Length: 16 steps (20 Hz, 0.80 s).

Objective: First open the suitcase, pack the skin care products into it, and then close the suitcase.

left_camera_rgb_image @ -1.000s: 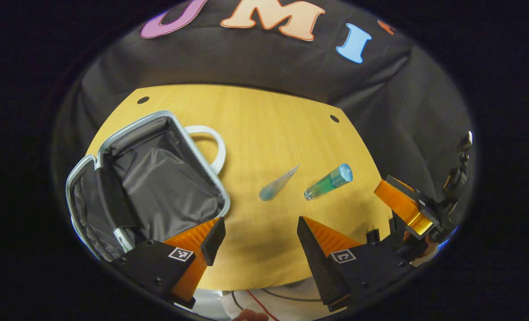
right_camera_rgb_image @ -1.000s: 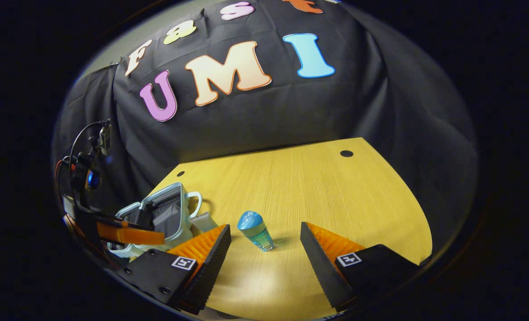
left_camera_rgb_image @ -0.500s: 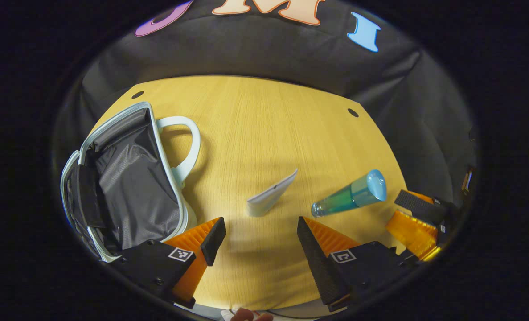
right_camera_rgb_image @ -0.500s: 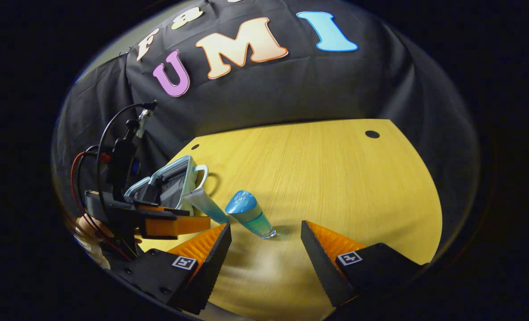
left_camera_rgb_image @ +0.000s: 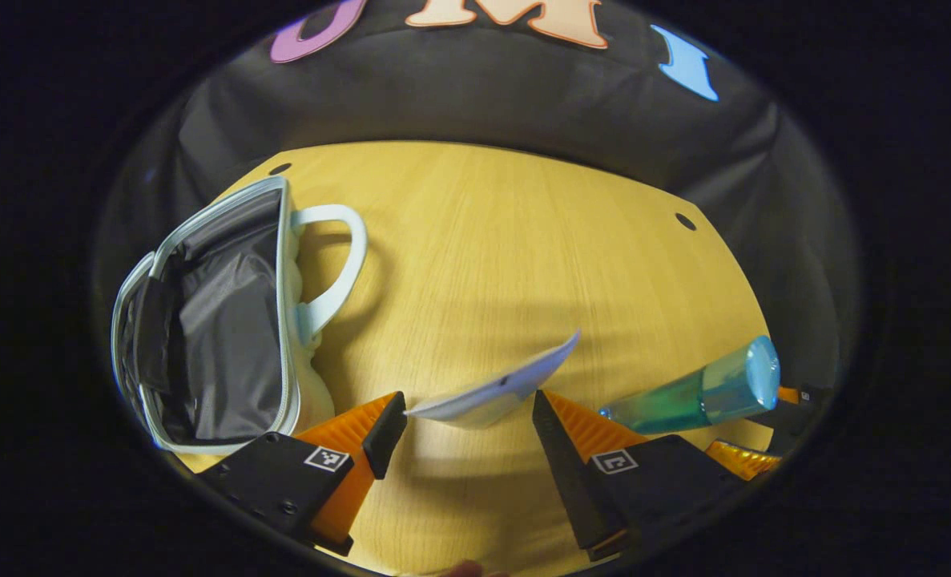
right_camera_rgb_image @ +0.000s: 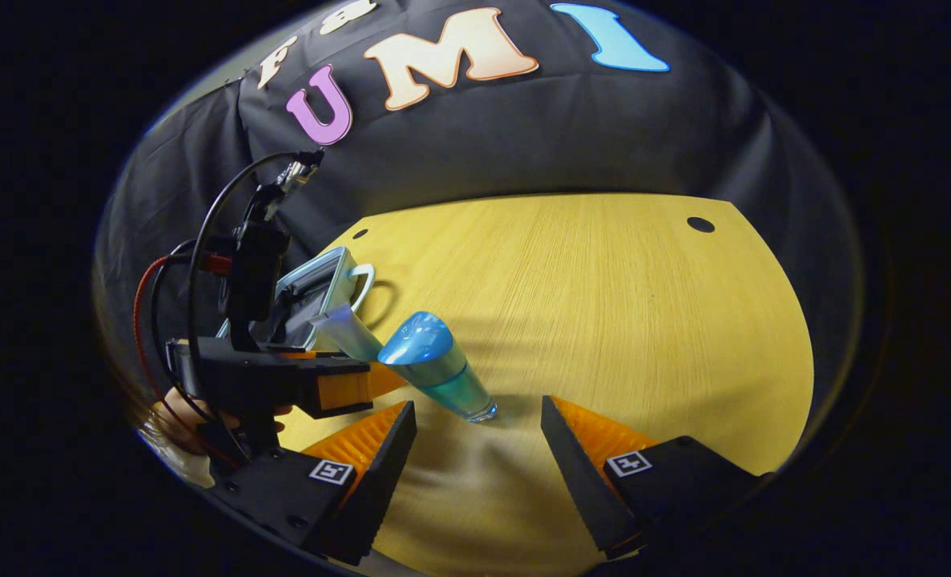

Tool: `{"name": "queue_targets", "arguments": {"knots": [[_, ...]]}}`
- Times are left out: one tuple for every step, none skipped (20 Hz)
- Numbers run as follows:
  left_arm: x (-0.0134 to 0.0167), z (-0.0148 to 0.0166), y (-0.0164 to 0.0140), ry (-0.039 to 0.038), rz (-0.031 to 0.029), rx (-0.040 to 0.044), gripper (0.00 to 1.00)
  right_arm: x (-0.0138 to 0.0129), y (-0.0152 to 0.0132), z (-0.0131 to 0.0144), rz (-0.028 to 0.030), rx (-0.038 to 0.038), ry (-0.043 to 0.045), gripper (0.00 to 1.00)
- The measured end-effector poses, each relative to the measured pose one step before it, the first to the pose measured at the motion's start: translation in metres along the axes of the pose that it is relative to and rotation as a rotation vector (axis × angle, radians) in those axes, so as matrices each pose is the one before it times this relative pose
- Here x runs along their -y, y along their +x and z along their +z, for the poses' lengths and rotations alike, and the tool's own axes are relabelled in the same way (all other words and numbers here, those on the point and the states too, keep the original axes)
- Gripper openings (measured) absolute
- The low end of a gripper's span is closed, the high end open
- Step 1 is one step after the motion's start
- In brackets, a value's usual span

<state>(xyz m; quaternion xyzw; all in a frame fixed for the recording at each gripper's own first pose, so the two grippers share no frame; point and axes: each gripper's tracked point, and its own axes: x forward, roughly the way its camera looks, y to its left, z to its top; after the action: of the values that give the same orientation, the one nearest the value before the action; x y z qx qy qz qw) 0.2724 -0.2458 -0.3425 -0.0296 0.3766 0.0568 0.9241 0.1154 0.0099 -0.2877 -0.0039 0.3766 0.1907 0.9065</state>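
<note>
An open small suitcase point(left_camera_rgb_image: 219, 320) with a dark lining and a pale handle point(left_camera_rgb_image: 339, 256) lies at the table's left. A white tube point(left_camera_rgb_image: 495, 393) stands tilted on its cap, its lower end between the fingers of my left gripper point(left_camera_rgb_image: 467, 437), which is open. A blue-green bottle point(left_camera_rgb_image: 699, 393) with a blue cap stands just to the right. In the right gripper view the same bottle point(right_camera_rgb_image: 435, 369) stands a little ahead of my open right gripper point(right_camera_rgb_image: 479, 441), slightly left of the gap. The tube point(right_camera_rgb_image: 347, 332) and left gripper point(right_camera_rgb_image: 355, 389) are beside it, with the suitcase point(right_camera_rgb_image: 315, 288) behind.
The wooden table point(right_camera_rgb_image: 603, 320) stretches back and right of the bottle, with two dark holes near its far edge. A hand point(right_camera_rgb_image: 171, 409) holds the left gripper, with cables arching above it. Black cloth walls surround the table.
My left gripper has moved forward and right, so the tube now sits between its fingers. My right gripper has come closer to the bottle. Both stay open.
</note>
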Motion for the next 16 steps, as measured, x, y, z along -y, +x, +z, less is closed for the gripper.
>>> {"name": "queue_targets", "arguments": {"knots": [[-0.00243,-0.00231,0.00397,-0.0137,0.01119,0.00123,0.93,-0.00101,0.00566,-0.00288,0.00428,-0.00602,-0.00692,0.94],[-0.00206,-0.00435,0.00373,-0.01145,0.01246,-0.00696,0.82,-0.00163,0.00426,-0.00213,0.00417,-0.00894,-0.0105,0.98],[-0.0048,-0.00311,0.00305,0.00394,0.02616,-0.00839,0.8,-0.00184,0.00403,-0.00247,0.00478,-0.00575,-0.00936,0.94],[-0.00249,0.00535,0.00157,0.02132,0.01595,0.02481,0.67,-0.00172,0.00343,-0.00116,0.00487,-0.00341,-0.00697,0.99],[0.00015,-0.00091,-0.00012,0.01503,0.0041,0.00669,0.53,-0.00041,0.00254,-0.00107,0.00288,-0.00082,-0.0045,0.99],[-0.00203,0.00076,0.00191,0.00228,0.0111,0.00538,0.39,-0.00047,0.00158,-0.00226,0.00177,-0.00468,-0.00418,0.99],[0.00066,0.00212,-0.00068,0.0041,0.00157,0.00911,0.39,-0.00057,0.00261,-0.00119,0.00173,-0.00399,-0.00665,0.99],[-0.00003,0.00003,0.00086,-0.00093,-0.00151,0.0061,0.37,0.00028,0.00287,0.00061,-0.00084,0.00159,-0.01045,0.99],[0.00047,-0.00005,-0.00095,-0.00973,-0.00291,0.00547,0.36,0.00101,0.00527,-0.00006,-0.00484,0.00267,-0.01168,0.98],[0.0004,0.00021,0.00025,-0.01698,-0.00722,0.00627,0.36,0.00042,0.00348,0.00147,-0.00161,0.0041,-0.00906,0.98],[0.00059,0.00005,-0.00178,-0.01974,-0.01005,-0.0001,0.35,-0.00014,0.00134,0.00051,-0.00022,0.00349,-0.00569,0.98],[-0.00004,0.0005,-0.00233,-0.01282,-0.00835,0.00333,0.37,-0.00008,0.00214,0.0013,-0.00049,0.00422,-0.00525,0.98],[-0.00073,0.00249,-0.00303,-0.00384,-0.00255,0.00372,0.34,0.00009,0.00101,0.00018,-0.00036,0.0039,-0.00701,0.98],[-0.00174,0.00034,-0.00459,0.00229,0.00039,-0.00475,0.34,-0.00023,0.00207,0.00125,-0.00095,0.00699,-0.00918,0.98],[-0.00064,0.00193,-0.0053,0.00464,-0.00367,-0.00325,0.34,-0.00002,0.0024,0.00154,-0.00242,0.00953,-0.0102,0.98],[0.00046,0.00154,-0.00505,0.00153,-0.00429,-0.00552,0.34,0.00021,0.00169,0.00174,-0.00288,0.00918,-0.00959,0.98]]}}
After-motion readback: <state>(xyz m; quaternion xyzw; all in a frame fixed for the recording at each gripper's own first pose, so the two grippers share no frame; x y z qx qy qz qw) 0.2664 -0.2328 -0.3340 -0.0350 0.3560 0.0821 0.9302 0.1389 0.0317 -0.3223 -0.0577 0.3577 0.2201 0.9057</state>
